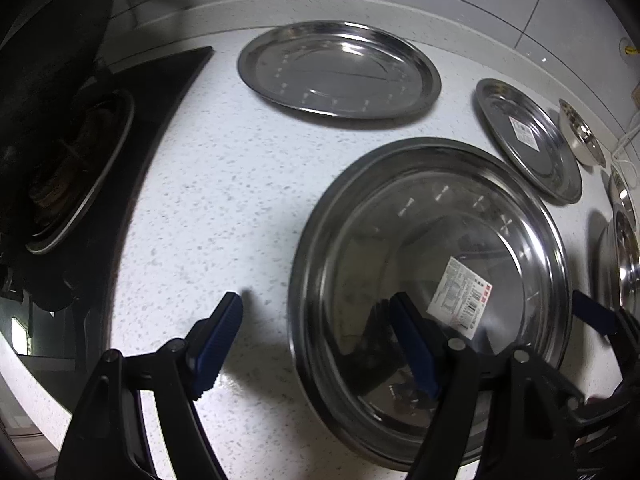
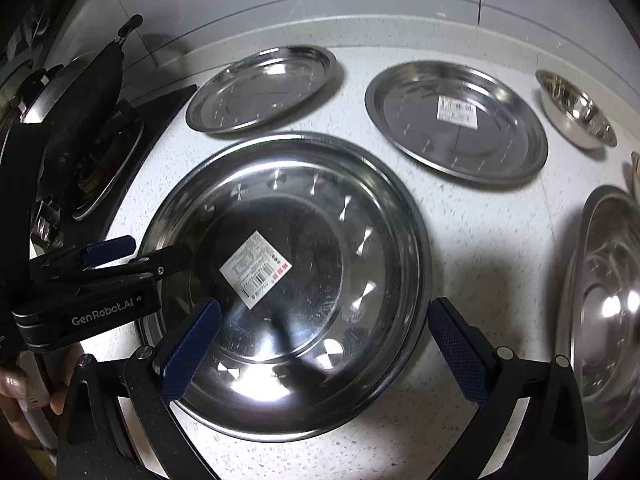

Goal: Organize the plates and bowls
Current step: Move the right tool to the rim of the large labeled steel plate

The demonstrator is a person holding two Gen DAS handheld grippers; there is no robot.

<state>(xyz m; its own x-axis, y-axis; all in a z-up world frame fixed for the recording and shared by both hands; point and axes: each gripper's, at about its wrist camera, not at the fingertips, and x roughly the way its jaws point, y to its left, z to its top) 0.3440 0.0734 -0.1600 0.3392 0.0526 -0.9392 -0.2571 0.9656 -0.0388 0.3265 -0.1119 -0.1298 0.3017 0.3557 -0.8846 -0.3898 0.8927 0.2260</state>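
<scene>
A large steel plate with a barcode label (image 2: 288,276) lies on the white counter, seen too in the left wrist view (image 1: 432,264). My left gripper (image 1: 320,344) is open, its jaws straddling the plate's left rim; it shows in the right wrist view (image 2: 120,256). My right gripper (image 2: 324,352) is open and empty just above the plate's near side. Behind lie an unlabelled steel plate (image 2: 264,88), a labelled steel plate (image 2: 456,120) and a small steel bowl (image 2: 576,108).
A black gas stove (image 1: 72,168) with a dark pan stands at the left. More steel bowls (image 2: 608,308) sit at the right edge. A grey tiled wall (image 2: 360,0) runs behind the counter.
</scene>
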